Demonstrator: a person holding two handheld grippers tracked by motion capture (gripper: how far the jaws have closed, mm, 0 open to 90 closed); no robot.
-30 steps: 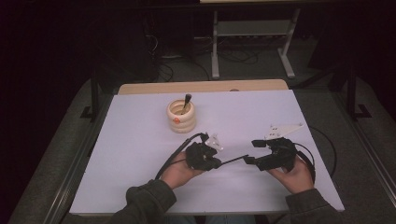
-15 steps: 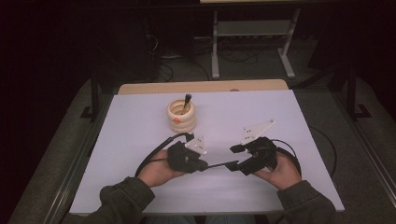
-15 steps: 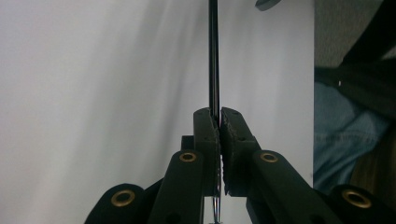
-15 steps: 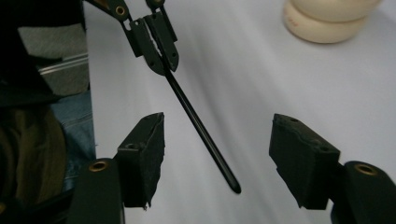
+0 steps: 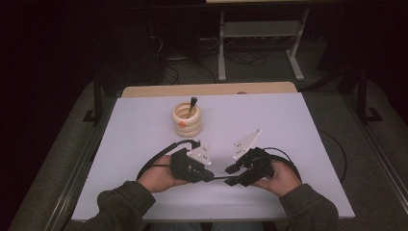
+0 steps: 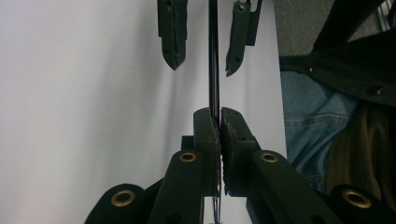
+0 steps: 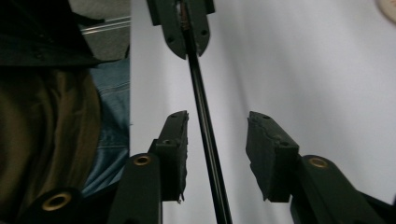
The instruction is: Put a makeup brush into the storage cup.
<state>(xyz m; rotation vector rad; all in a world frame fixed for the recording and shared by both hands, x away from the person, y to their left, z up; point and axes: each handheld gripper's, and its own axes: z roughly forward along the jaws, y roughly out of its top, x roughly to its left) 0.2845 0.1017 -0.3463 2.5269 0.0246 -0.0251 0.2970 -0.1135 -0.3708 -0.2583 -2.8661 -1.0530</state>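
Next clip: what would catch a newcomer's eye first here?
The two grippers facing each other at the table's near edge: the left gripper is shut on a thin black rod, which runs between the open jaws of the right gripper. Behind them stands a cream ringed cup with a dark stick in it.

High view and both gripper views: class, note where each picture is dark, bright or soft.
High view: the white table is lit, the room around it nearly black. Left gripper view: the near fingers shut on a thin dark rod look soft, the table washed out. Right gripper view: the open fingers cast faint shadows, the left edge dim.
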